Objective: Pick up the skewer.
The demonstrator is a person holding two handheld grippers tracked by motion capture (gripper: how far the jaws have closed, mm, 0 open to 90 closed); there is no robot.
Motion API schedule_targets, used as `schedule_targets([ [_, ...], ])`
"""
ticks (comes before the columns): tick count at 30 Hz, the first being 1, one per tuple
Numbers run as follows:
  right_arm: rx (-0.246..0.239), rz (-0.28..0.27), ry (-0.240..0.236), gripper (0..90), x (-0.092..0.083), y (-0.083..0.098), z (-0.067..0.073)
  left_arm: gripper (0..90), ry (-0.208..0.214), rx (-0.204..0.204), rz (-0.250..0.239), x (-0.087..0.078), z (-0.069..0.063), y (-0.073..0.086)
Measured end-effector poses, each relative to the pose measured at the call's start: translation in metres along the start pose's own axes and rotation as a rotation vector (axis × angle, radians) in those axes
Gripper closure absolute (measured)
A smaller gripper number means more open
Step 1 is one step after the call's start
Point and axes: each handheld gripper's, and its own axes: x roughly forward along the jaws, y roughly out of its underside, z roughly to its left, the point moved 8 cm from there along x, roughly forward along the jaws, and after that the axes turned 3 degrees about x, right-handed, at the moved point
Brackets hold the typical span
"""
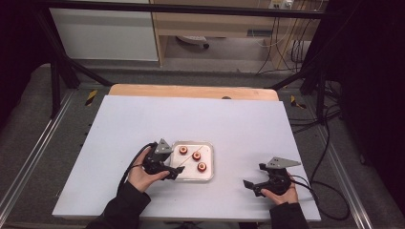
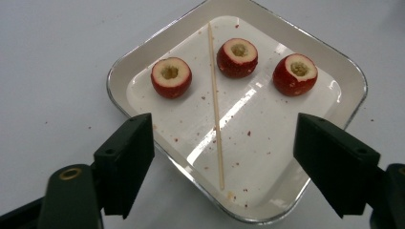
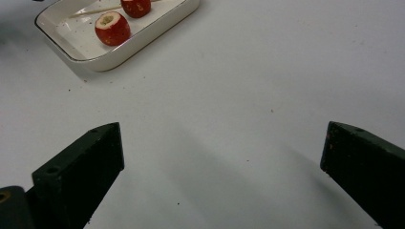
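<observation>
A white tray (image 1: pixel 211 162) with a metal-edged rim holds three red cored fruits (image 1: pixel 183 150) (image 1: pixel 196 155) (image 1: pixel 202 166) and a thin wooden skewer (image 2: pixel 216 105). In the left gripper view the fruits (image 2: pixel 171 77) (image 2: pixel 237 57) (image 2: pixel 295 74) sit in a row across the far half, and the skewer lies loose on the tray floor (image 2: pixel 267 143). My left gripper (image 1: pixel 172 162) (image 2: pixel 224 126) stands open at the tray's left edge, jaws apart over its near corner and holding nothing. My right gripper (image 1: pixel 255 175) (image 3: pixel 223 131) is open over bare table, right of the tray (image 3: pixel 143 40).
A white sheet (image 1: pixel 191 119) covers the table, with a wooden edge (image 1: pixel 191 90) at the far side. Red crumbs speckle the tray floor and the sheet around it. Black frame bars and cables surround the table.
</observation>
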Motion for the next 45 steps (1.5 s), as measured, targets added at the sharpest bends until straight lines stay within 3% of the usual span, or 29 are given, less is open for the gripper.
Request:
schedule_targets([
  [5, -0.004, 0.000, 0.000, 1.7, 0.001, 0.000, 0.000, 32.9, -0.020, 0.011, 0.012, 0.011, 0.000, -0.002],
  [13, -0.005, 0.001, -0.001, 1.7, 0.001, 0.000, 0.000, 53.2, -0.023, -0.010, 0.035, 0.026, -0.001, 0.002],
  [19, 0.001, 0.001, -0.002, 1.8, 0.000, 0.000, 0.000, 64.2, -0.024, -0.011, 0.048, 0.030, -0.001, 0.003],
  [24, 0.001, 0.002, -0.002, 1.9, 0.000, 0.000, 0.000, 72.9, -0.048, -0.009, 0.054, 0.031, 0.000, 0.005],
  [35, -0.008, 0.002, -0.001, 1.9, 0.001, 0.000, 0.000, 85.5, -0.072, 0.009, 0.033, 0.031, -0.004, 0.006],
  [45, -0.007, 0.002, -0.003, 1.9, 0.001, 0.000, 0.000, 88.4, -0.078, 0.000, 0.022, 0.032, -0.006, 0.006],
])
